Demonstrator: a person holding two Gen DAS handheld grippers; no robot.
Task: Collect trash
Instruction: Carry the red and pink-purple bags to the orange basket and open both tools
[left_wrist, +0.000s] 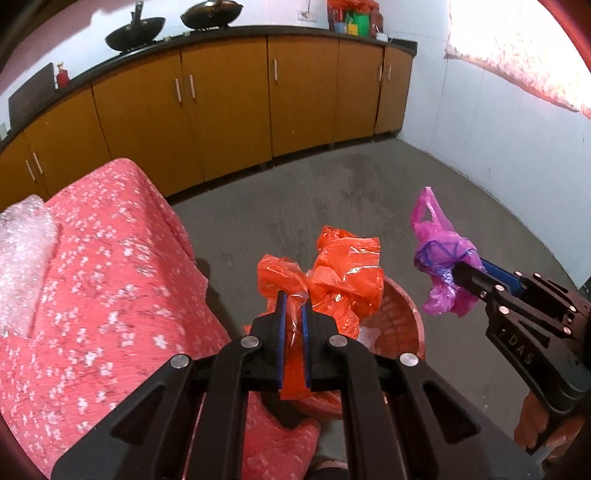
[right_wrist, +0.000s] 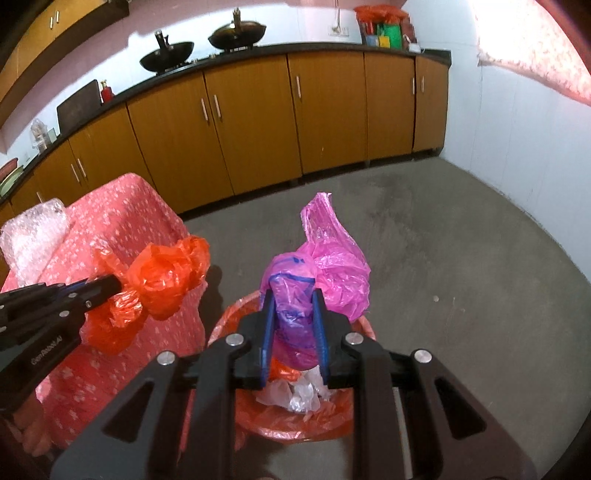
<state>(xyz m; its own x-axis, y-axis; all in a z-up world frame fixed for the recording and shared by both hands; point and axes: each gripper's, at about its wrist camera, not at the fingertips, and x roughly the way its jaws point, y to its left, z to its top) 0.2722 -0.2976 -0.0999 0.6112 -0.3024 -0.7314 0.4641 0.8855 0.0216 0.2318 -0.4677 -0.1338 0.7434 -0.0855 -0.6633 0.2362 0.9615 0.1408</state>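
My left gripper is shut on a crumpled orange plastic bag, held above a red bin on the floor. In the right wrist view the same orange bag hangs from the left gripper beside the table's edge. My right gripper is shut on a crumpled pink plastic bag, just over the red bin, which is lined with orange plastic and holds white plastic scraps. From the left wrist view the pink bag sits in the right gripper.
A table under a pink flowered cloth stands left of the bin, with bubble wrap on it. Orange kitchen cabinets run along the back under a dark counter with two woks. Bare grey floor spreads to the right.
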